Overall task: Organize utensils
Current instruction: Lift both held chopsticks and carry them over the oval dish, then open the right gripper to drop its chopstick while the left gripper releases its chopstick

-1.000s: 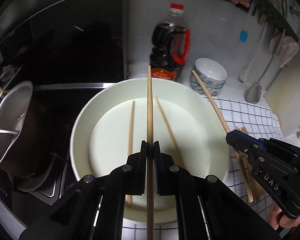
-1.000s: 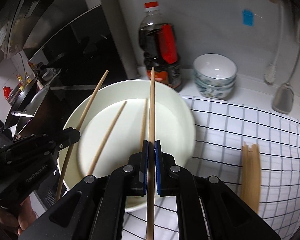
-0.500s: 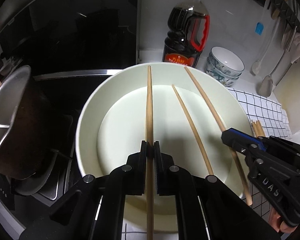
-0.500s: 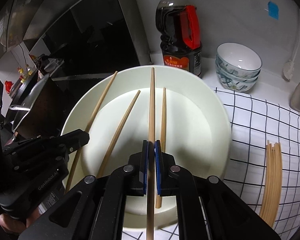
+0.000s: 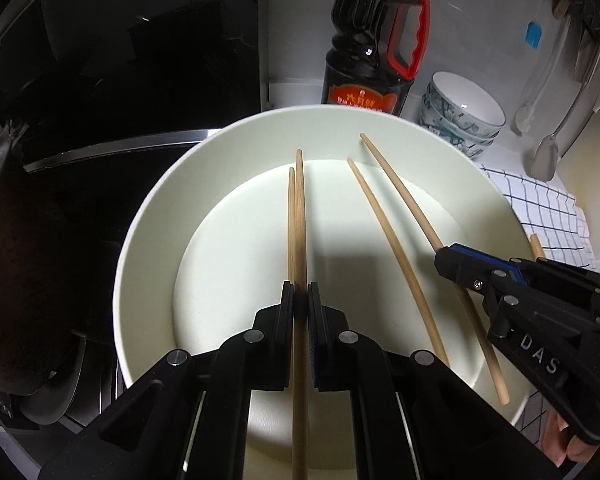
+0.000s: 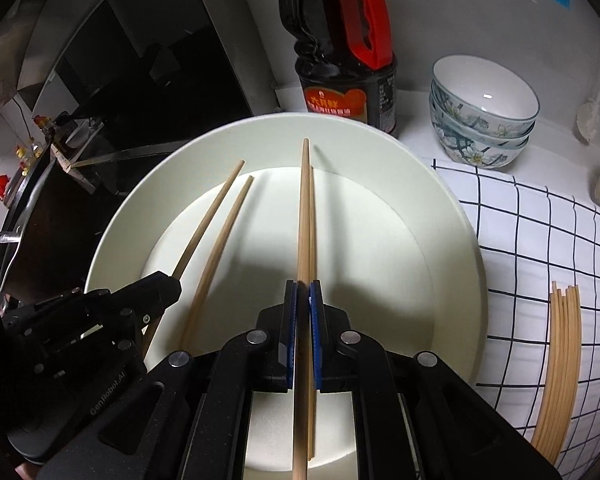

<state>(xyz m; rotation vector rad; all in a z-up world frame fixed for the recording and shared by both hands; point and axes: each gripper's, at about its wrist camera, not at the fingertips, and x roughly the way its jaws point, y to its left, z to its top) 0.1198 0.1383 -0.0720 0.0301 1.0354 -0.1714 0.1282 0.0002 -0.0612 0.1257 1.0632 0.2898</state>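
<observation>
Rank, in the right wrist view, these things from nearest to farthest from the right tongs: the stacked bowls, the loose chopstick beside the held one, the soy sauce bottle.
From the right tongs:
1. Loose chopstick, lying on the white plate, just right of the held chopstick.
2. Soy sauce bottle, behind the plate, straight ahead.
3. Stacked bowls, far right, by the wall.

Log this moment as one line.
left gripper: shut on chopstick | right gripper: shut on chopstick | both over white plate
</observation>
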